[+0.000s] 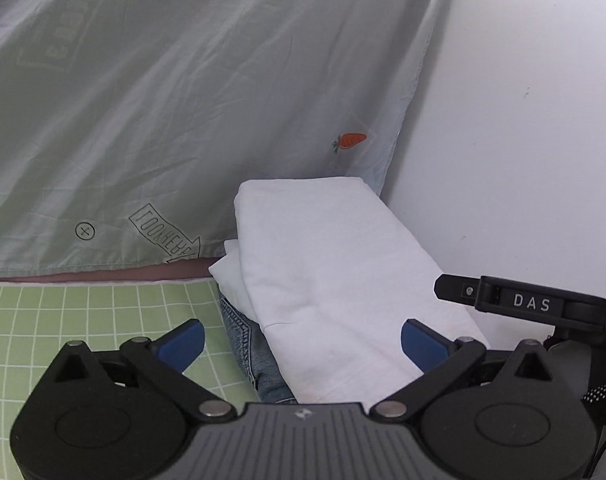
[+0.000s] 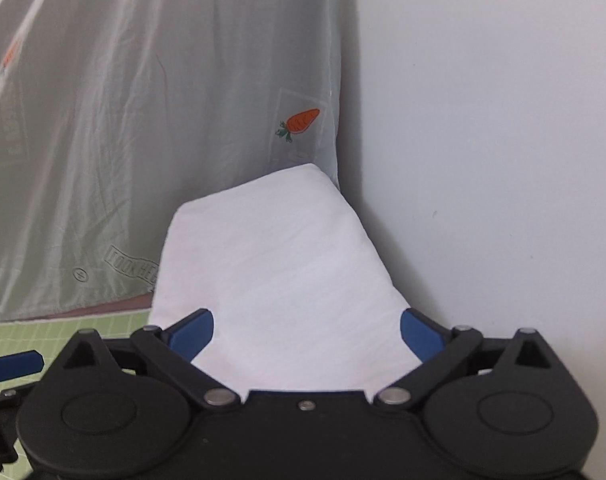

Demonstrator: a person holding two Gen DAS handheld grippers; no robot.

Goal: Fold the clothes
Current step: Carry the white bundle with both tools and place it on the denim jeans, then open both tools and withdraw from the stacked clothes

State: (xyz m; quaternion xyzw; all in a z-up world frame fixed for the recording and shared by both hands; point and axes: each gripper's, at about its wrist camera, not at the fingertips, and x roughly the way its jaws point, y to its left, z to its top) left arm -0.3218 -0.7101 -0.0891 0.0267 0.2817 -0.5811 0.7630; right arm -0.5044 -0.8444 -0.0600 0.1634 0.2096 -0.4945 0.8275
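Observation:
A folded white garment (image 1: 327,264) lies on top of folded blue jeans (image 1: 255,356), against a white wall. My left gripper (image 1: 303,344) hovers just before the stack's near end, open wide, its blue pads (image 1: 183,344) apart and touching nothing. In the right wrist view the same white garment (image 2: 279,264) fills the middle, and my right gripper (image 2: 307,334) stands open over its near end with its blue pads (image 2: 421,334) clear of the cloth. The right gripper's black finger marked DAS (image 1: 519,300) shows at the right of the left wrist view.
A pale green sheet printed with carrots (image 1: 183,100) hangs behind the stack. A green checked cover (image 1: 83,320) spreads to the left. The white wall (image 1: 523,120) closes the right side. A blue pad of the left gripper (image 2: 15,362) shows at the left edge.

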